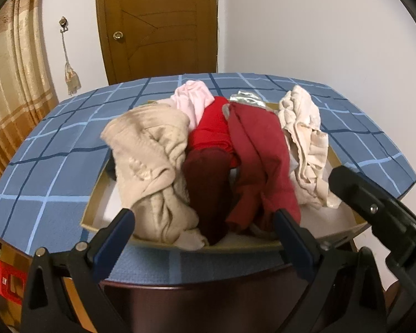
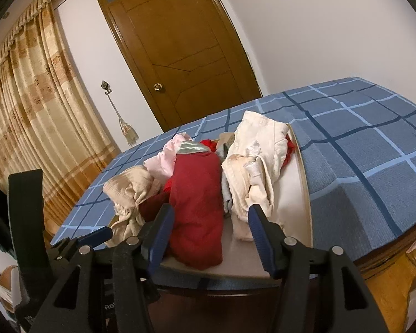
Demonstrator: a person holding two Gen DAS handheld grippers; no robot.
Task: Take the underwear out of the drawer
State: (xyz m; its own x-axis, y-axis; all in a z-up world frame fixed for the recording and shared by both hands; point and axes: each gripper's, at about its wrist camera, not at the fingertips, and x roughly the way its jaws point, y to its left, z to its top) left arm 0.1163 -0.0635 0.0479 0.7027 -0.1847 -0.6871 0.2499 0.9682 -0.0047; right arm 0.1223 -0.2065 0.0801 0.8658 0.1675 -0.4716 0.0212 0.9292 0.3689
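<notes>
A shallow open drawer box [image 1: 263,245] [image 2: 305,183] sits on a blue checked tablecloth. It holds a pile of underwear: a beige piece [image 1: 149,152] [image 2: 127,191] at left, dark red pieces [image 1: 260,161] [image 2: 197,202] in the middle, a bright red one [image 1: 210,127], a pink one [image 1: 191,97] [image 2: 163,161] behind, and a cream one [image 1: 305,138] [image 2: 258,161] at right. My left gripper [image 1: 205,230] is open and empty at the box's near edge. My right gripper [image 2: 210,230] is open and empty, its fingers either side of the dark red piece. The right gripper also shows in the left wrist view [image 1: 374,208].
The blue checked tablecloth [image 1: 47,166] [image 2: 360,144] covers a wooden table. A brown door [image 1: 158,25] [image 2: 180,50] and white wall stand behind. Gold curtains [image 1: 11,88] [image 2: 33,105] hang at left. A red object [image 1: 5,280] sits low at left.
</notes>
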